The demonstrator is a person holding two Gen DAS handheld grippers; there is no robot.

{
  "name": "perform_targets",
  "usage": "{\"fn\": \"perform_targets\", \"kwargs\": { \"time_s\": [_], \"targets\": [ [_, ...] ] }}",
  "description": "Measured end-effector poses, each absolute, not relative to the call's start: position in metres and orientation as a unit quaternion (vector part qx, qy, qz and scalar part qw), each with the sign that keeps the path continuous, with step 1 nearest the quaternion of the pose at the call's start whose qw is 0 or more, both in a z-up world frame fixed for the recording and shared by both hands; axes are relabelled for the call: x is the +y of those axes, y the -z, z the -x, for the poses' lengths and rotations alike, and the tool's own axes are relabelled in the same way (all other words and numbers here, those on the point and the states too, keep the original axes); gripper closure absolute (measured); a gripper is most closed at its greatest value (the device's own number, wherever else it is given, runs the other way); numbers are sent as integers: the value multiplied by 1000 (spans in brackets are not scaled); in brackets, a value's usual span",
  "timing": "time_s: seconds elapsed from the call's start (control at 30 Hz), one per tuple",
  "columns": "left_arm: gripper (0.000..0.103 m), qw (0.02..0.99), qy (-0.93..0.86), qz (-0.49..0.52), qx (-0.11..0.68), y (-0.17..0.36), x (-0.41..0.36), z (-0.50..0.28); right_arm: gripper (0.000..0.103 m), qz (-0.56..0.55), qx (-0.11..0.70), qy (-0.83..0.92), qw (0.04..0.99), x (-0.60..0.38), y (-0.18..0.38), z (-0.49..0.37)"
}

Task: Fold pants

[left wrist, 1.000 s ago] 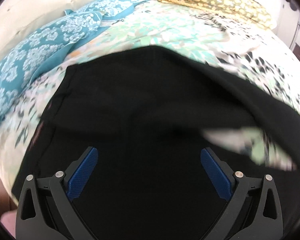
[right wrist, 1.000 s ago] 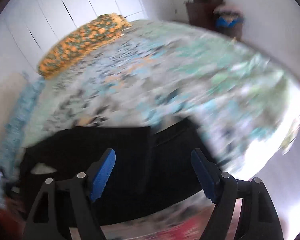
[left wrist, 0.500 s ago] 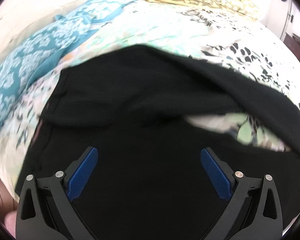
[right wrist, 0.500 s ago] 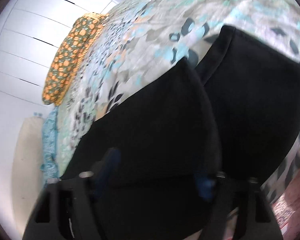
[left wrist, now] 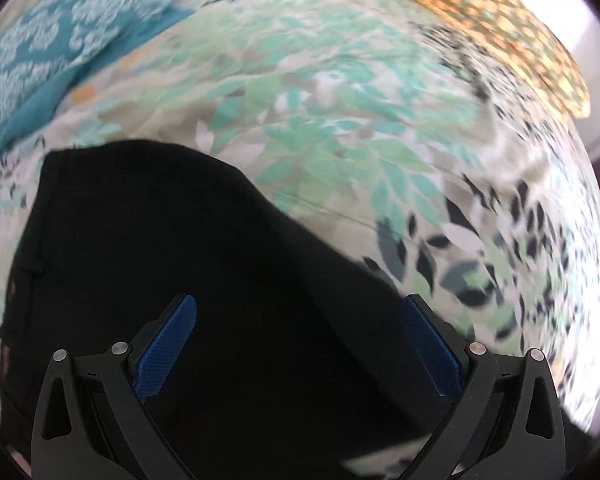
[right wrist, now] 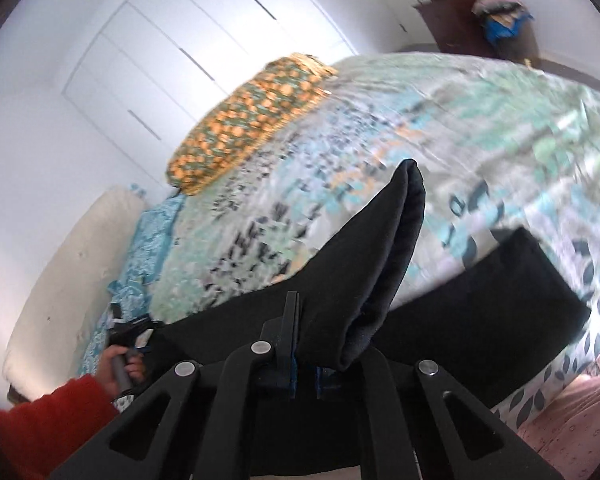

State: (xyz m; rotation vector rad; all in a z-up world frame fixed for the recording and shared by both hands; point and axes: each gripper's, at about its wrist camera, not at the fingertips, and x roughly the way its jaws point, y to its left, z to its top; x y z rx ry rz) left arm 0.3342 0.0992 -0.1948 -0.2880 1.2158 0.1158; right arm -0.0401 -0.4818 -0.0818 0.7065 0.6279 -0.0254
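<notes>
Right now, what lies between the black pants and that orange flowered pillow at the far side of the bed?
Only bare leaf-print bedspread lies between the black pants and the orange pillow; both wrist views show it.

Black pants (left wrist: 180, 280): lower part cut off by left wrist view's bottom edge, behind left gripper (left wrist: 300, 352) frame. Floral bedspread (left wrist: 500, 240) right of pants smeared by motion blur; leaf print unclear there. In right wrist view, right gripper (right wrist: 303, 376) pads mostly buried under pants (right wrist: 372, 264) fold. Bundle on dark cabinet (right wrist: 500, 16) beyond bed: blurred, unidentifiable. Red sleeve (right wrist: 40, 428) cut off at corner.
</notes>
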Motion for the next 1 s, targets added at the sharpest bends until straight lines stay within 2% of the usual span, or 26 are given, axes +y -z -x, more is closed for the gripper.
{"fn": "perform_targets", "kwargs": {
  "time_s": [0.13, 0.2, 0.23, 0.27, 0.4, 0.57, 0.63, 0.73, 0.83, 0.9, 1.0],
  "targets": [
    [4, 802, -72, 178, 565, 198, 113, -336, 97, -341, 294, -10, 893, -486, 64, 47],
    [30, 800, -69, 198, 563, 199, 120, -334, 97, -348, 290, -16, 891, -490, 59, 49],
    [67, 792, -62, 212, 569, 202, 123, -334, 97, -351, 289, -16, 891, -494, 57, 51],
    [96, 782, -52, 228, 577, 206, 125, -334, 97, -351, 289, -16, 890, -496, 57, 54],
    [97, 793, -33, 282, 539, 177, 138, -308, 97, -353, 296, 1, 888, -516, 68, 40],
    [96, 863, 20, 267, 428, 68, 153, -236, 97, -365, 268, 8, 892, -548, 57, 23],
    [94, 888, 23, 235, 394, 43, 160, -185, 97, -351, 280, 13, 894, -554, 57, 20],
    [92, 880, 14, 206, 428, 74, 159, -116, 97, -354, 355, 48, 864, -565, 95, 21],
    [92, 839, -9, 177, 514, 150, 145, -71, 97, -346, 436, 99, 825, -570, 149, 27],
    [94, 806, -16, 192, 559, 190, 139, -56, 97, -333, 483, 122, 800, -571, 183, 33],
    [95, 791, -9, 201, 578, 196, 130, -53, 97, -323, 505, 135, 789, -573, 197, 40]
  ]
}}
